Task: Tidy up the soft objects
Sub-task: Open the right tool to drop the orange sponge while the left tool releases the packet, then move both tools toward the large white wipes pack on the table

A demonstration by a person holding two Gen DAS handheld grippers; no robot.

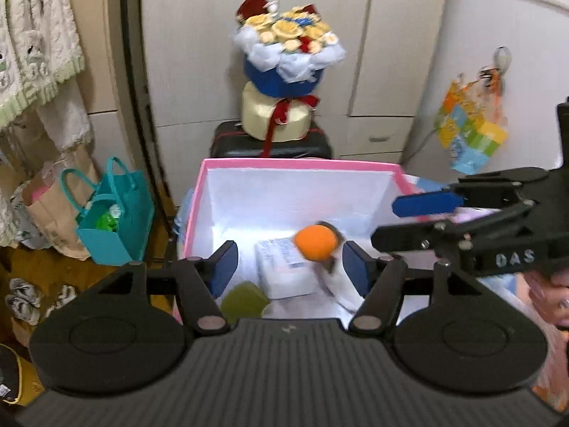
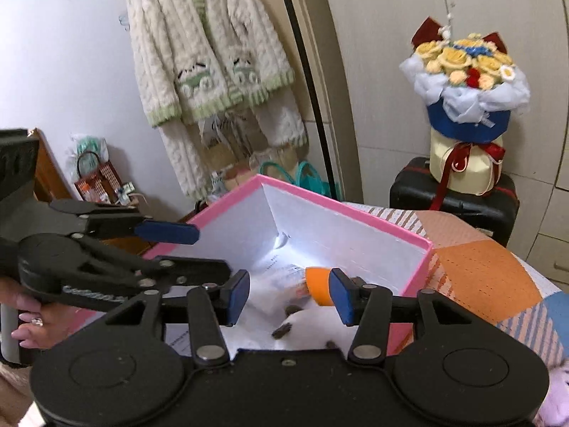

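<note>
So both claws are hanging over a pink box (image 1: pixel 300 163) with a white inside, pointing down into it. The left claw (image 1: pixel 290 267) has its blue pads spread fairly wide with nothing pinched between them. Right below the gap sits a white plush toy (image 1: pixel 338 281) with an orange ball-like part (image 1: pixel 315 242) on it, inside the box and blurry, so I can't honestly say what animal it is. Next to it in the box there's a white packet (image 1: pixel 284 270) with some blue print, and a green soft thing (image 1: pixel 243 302) near the front-left corner.

The right claw (image 2: pixel 288 297) is spread about the same, and it's empty too. In the right wrist view, the orange part (image 2: pixel 317 284) sits just behind its right pad and the white plush body (image 2: pixel 313 331) lies under the gap, not gripped as far as I can see. A hand (image 2: pixel 30 316) with painted nails is holding the left claw's handle at the left edge of that view.

The box sits on a patchwork bedspread (image 2: pixel 480 277) with orange and striped patches. Behind it there's a black suitcase (image 2: pixel 458 203) with a flower bouquet (image 2: pixel 466 89) standing on top, a fluffy cream cardigan (image 2: pixel 209 57) hanging on the wall, and a teal tote bag (image 1: pixel 113 224) on the floor.
</note>
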